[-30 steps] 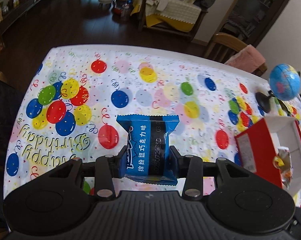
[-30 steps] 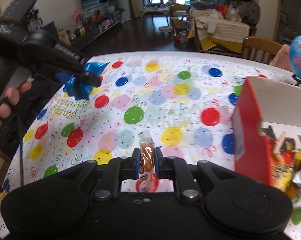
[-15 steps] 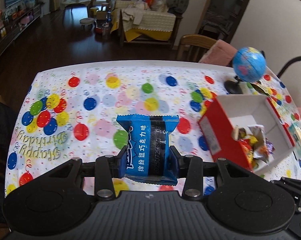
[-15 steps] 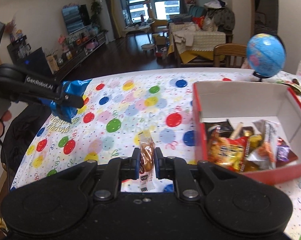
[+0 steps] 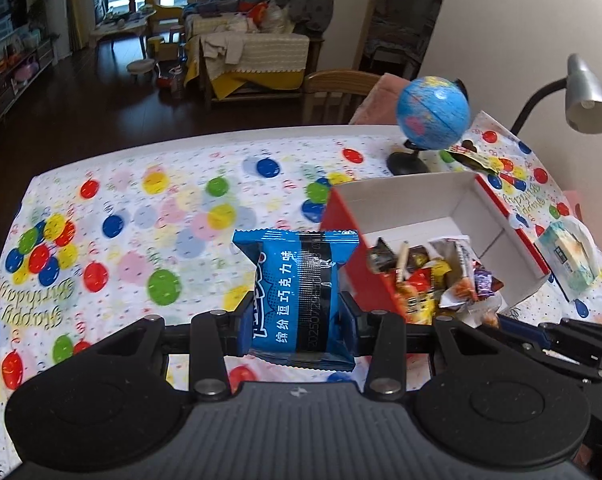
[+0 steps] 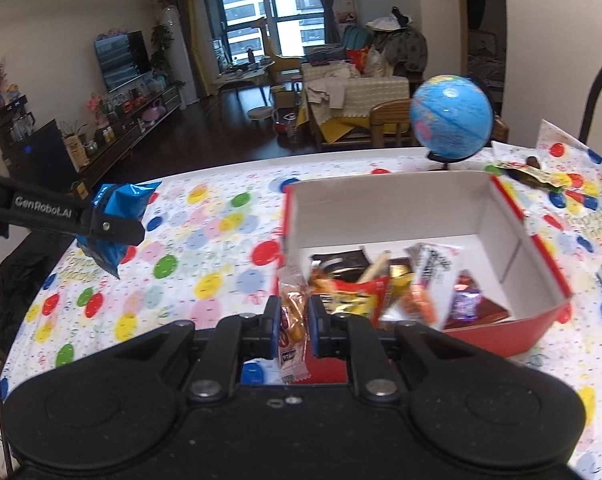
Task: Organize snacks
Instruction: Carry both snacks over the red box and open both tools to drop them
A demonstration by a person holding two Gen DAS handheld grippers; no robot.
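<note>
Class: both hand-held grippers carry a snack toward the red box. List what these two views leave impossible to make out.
- Right wrist view: orange snack label, squeezed between fingers, blurred.
- Left wrist view: blue packet front, only its back shows.
- Both views: red box lower snacks, buried under others.
- Left wrist view: desk lamp base, cut off.

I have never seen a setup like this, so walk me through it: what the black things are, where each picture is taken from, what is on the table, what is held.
No robot here: a person carries two hand-held grippers, each with a camera looking along its fingers. The left gripper clamps a blue snack packet; the right-hand view shows it from the side. The right gripper pinches a small orange-brown snack. On the balloon tablecloth stand a red box partly filled with snacks, a globe and a lamp.
</note>
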